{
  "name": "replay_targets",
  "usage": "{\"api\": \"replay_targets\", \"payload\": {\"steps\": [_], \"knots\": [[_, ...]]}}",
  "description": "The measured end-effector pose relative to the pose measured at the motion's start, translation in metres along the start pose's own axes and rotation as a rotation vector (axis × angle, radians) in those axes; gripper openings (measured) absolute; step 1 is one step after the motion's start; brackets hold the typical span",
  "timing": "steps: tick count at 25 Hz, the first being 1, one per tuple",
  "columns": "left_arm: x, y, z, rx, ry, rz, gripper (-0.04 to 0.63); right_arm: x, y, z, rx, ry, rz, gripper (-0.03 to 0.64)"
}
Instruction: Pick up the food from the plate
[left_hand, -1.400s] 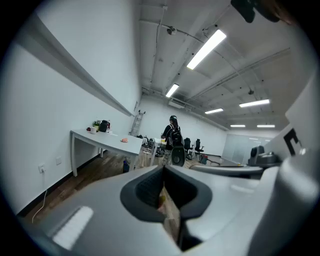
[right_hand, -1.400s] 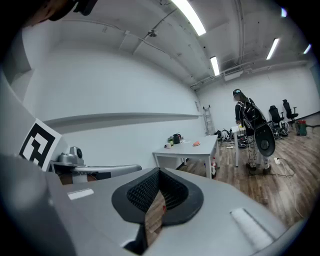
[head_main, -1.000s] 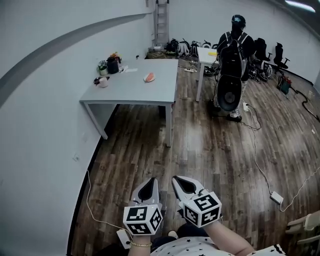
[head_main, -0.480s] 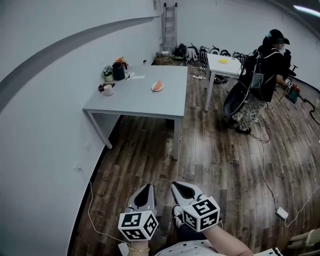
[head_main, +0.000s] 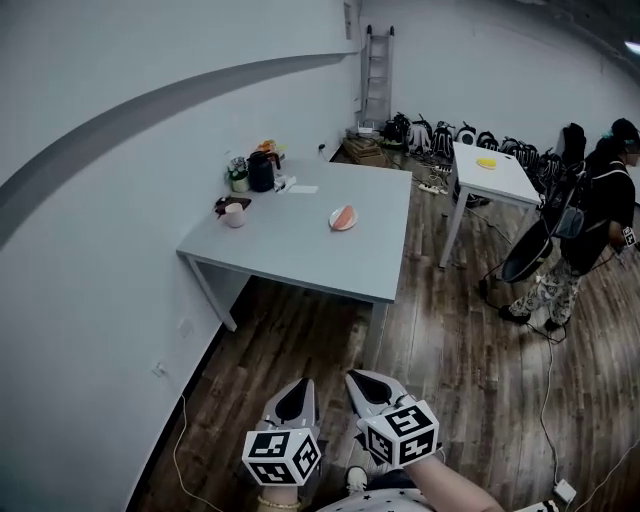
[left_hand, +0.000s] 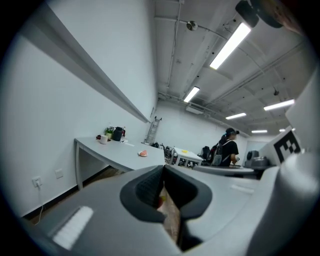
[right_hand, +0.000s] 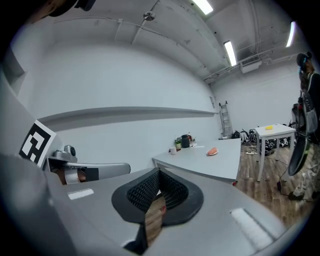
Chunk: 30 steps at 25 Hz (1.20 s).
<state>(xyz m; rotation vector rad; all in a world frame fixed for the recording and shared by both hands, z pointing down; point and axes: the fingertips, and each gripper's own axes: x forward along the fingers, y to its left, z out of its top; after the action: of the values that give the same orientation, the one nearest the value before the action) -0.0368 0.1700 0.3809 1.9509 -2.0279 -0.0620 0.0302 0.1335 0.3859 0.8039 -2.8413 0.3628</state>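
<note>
A small plate of pinkish-orange food (head_main: 342, 217) lies on the grey table (head_main: 300, 250), far ahead of me. It also shows as a small spot in the left gripper view (left_hand: 143, 153) and the right gripper view (right_hand: 212, 151). Both grippers hang low near my body, well short of the table. My left gripper (head_main: 295, 392) is shut with nothing in it, its jaws meeting at the tip (left_hand: 163, 170). My right gripper (head_main: 362, 382) sits beside it, also shut and empty (right_hand: 159, 172).
At the table's far left corner stand a mug (head_main: 234, 214), a black kettle (head_main: 262, 172) and a small plant (head_main: 238, 174). A white table (head_main: 490, 170) stands to the right, with a person (head_main: 590, 220) by it. A ladder (head_main: 377, 75) and bags line the back wall. Cables cross the wood floor.
The table now looks nearer and sits further right in the view. The person has walked off to the right. Both grippers stay shut, low in front of me.
</note>
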Motion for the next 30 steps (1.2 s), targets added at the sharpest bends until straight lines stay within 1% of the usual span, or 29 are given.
{"api": "replay_targets", "payload": {"steps": [3,7,11,15,18,22,24,30], "knots": [[0.034,0.008,0.007,-0.026,-0.001,0.014,0.008,0.027,-0.020,0.007,0.002,0.014,0.031,-0.002],[0.072,0.021,0.012,-0.018,0.013,0.039,0.008,0.059,-0.043,0.006,0.012,0.039,0.056,-0.002],[0.111,0.043,0.015,-0.025,0.029,0.051,0.008,0.095,-0.068,0.006,0.036,0.061,0.054,-0.002],[0.161,0.073,0.022,-0.025,0.043,0.046,0.008,0.142,-0.096,0.014,0.051,0.066,0.036,-0.002],[0.208,0.096,0.036,-0.010,0.053,0.021,0.008,0.186,-0.122,0.027,0.062,0.054,0.000,-0.002],[0.279,0.130,0.064,0.047,0.071,-0.029,0.008,0.254,-0.161,0.055,0.053,0.038,-0.069,-0.002],[0.315,0.147,0.079,0.060,0.078,-0.055,0.008,0.287,-0.179,0.071,0.045,0.027,-0.102,-0.002],[0.410,0.173,0.108,0.110,0.103,-0.151,0.008,0.362,-0.234,0.100,0.081,-0.014,-0.202,-0.002]]}}
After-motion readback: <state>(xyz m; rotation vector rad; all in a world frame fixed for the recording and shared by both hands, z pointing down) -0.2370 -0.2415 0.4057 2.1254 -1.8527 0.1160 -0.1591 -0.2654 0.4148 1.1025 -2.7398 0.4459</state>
